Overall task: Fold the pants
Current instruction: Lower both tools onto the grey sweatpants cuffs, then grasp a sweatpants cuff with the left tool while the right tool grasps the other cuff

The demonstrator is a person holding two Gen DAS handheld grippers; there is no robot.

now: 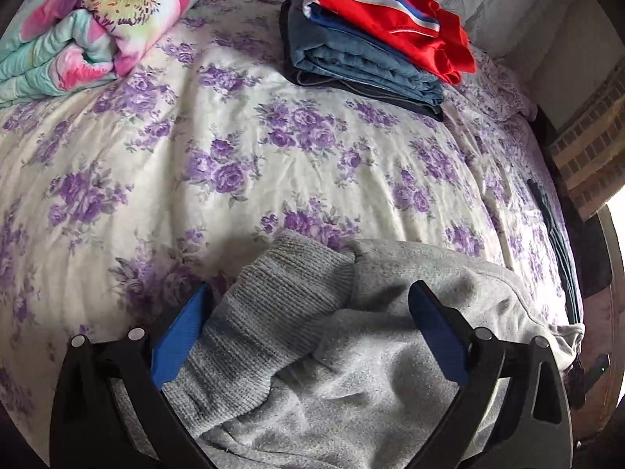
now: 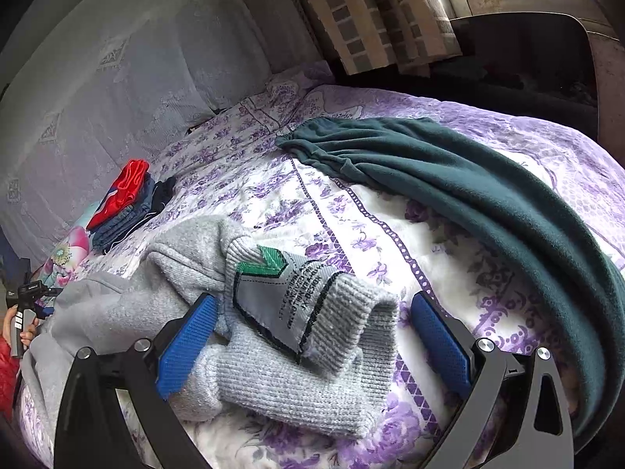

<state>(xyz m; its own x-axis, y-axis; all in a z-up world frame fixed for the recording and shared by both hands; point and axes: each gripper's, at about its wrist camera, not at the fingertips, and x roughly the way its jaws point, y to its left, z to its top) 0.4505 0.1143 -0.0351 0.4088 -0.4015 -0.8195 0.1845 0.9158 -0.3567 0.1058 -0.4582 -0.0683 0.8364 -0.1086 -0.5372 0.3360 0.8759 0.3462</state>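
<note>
Grey sweatpants lie crumpled on the floral bedspread. In the left wrist view a ribbed cuff lies between the blue pads of my left gripper, which stands open around the fabric. In the right wrist view the other ribbed cuff, with a grey, black and green patch, lies folded over between the pads of my right gripper, open as well. The rest of the grey sweatpants bunches to the left. The left gripper, held by a hand, shows at the far left edge.
A stack of folded clothes, red on top of denim, sits toward the head of the bed. A rolled floral quilt lies at far left. Dark green pants sprawl across the bed's right side. A headboard and curtain stand behind.
</note>
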